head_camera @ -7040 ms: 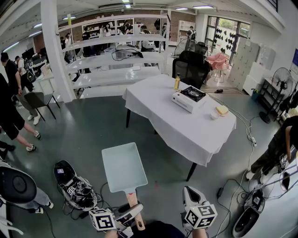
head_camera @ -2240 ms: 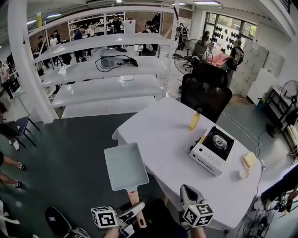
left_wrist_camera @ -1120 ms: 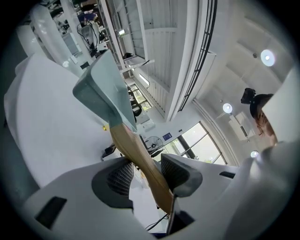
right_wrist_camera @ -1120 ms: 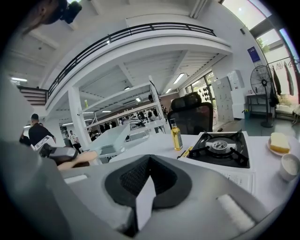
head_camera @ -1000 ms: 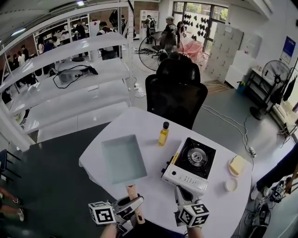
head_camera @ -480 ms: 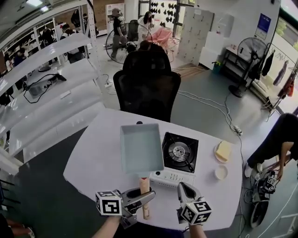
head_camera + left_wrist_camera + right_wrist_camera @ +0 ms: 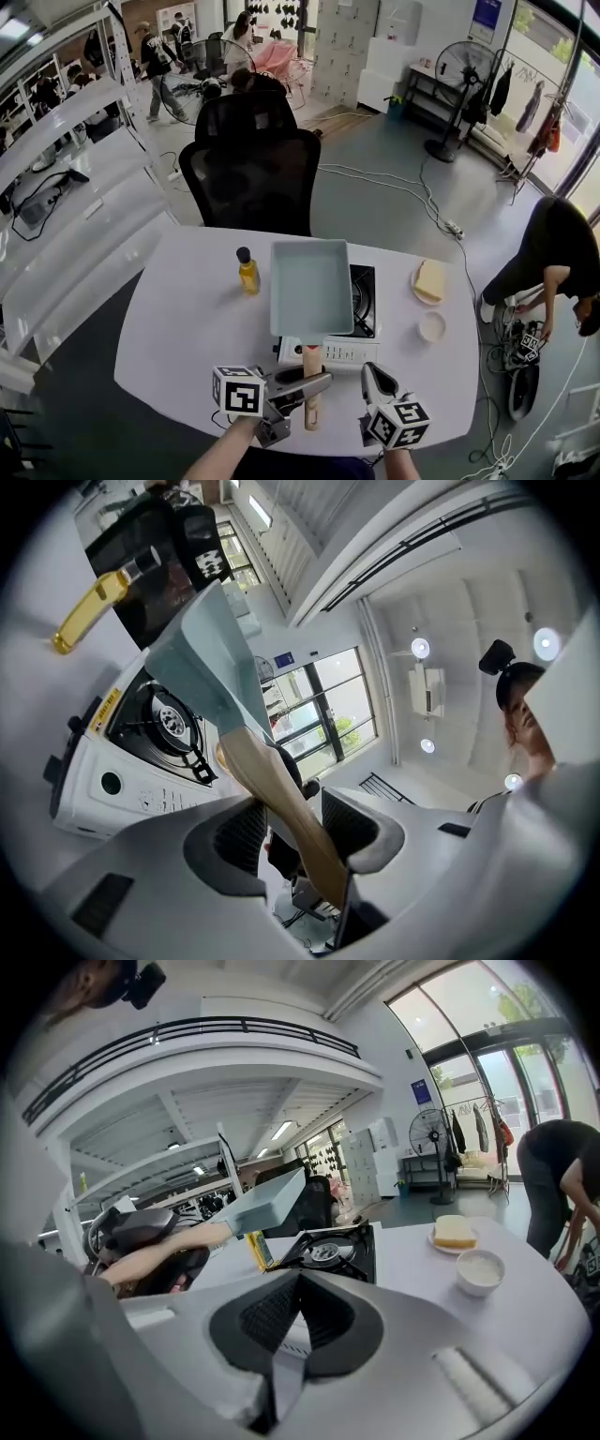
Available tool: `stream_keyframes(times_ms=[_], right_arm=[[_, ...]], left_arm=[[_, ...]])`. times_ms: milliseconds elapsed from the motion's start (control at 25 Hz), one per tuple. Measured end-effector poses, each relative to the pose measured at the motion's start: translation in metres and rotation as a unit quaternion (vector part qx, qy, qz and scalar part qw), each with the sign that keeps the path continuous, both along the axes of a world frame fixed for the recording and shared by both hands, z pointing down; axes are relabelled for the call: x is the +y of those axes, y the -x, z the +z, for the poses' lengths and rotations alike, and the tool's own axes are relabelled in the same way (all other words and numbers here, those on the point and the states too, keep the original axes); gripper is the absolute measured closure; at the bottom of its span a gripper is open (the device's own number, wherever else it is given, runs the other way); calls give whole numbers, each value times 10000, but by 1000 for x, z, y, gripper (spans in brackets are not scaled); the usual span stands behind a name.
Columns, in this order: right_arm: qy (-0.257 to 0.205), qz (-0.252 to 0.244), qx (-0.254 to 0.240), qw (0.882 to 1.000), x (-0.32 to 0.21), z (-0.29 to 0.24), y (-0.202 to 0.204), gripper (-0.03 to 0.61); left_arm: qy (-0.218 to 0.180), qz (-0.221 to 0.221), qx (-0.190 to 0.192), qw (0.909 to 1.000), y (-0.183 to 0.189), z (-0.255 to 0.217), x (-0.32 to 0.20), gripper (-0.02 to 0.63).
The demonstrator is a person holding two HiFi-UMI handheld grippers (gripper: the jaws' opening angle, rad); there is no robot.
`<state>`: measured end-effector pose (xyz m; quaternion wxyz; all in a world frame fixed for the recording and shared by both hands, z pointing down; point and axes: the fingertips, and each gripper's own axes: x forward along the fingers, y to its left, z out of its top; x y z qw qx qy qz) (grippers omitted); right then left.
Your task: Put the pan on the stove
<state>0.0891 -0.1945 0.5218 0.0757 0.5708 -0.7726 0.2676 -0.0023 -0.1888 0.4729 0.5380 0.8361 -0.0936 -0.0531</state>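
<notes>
A rectangular pale blue pan (image 7: 310,286) with a wooden handle (image 7: 311,398) hangs in the air over the left part of the white portable gas stove (image 7: 364,302), hiding most of its burner. My left gripper (image 7: 314,385) is shut on the handle. In the left gripper view the handle (image 7: 281,799) runs between the pads and the pan (image 7: 202,663) tilts above the stove (image 7: 141,752). My right gripper (image 7: 372,373) is shut and empty near the table's front edge, right of the handle. From the right gripper view, the pan (image 7: 267,1199) floats left of the burner (image 7: 328,1251).
On the white table (image 7: 187,347) stand a yellow oil bottle (image 7: 247,272) left of the pan, bread on a plate (image 7: 429,279) and a small white bowl (image 7: 432,326) right of the stove. A black office chair (image 7: 248,178) is behind the table. A person (image 7: 553,253) bends at far right.
The pan has moved right, from beside the burner to over the stove's left part. The oil bottle now shows left of the pan. Both grippers keep their states.
</notes>
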Motion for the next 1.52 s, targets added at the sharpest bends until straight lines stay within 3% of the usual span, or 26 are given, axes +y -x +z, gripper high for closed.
stream_keyframes(times_ms=[600,1120,1520], right_arm=[[504,228,101,9984,-17,28,-21,578],[753,237,52,9969,-33,49,-27,578],[761,225,37,9968,-36,51,-28,578]], left_arm=[[555,583,-141,9967,-40,60,-31,426],[848,624,-335,9939,-54,90,-42,426],[1260,346,243,9911,-55,90,-47,414]])
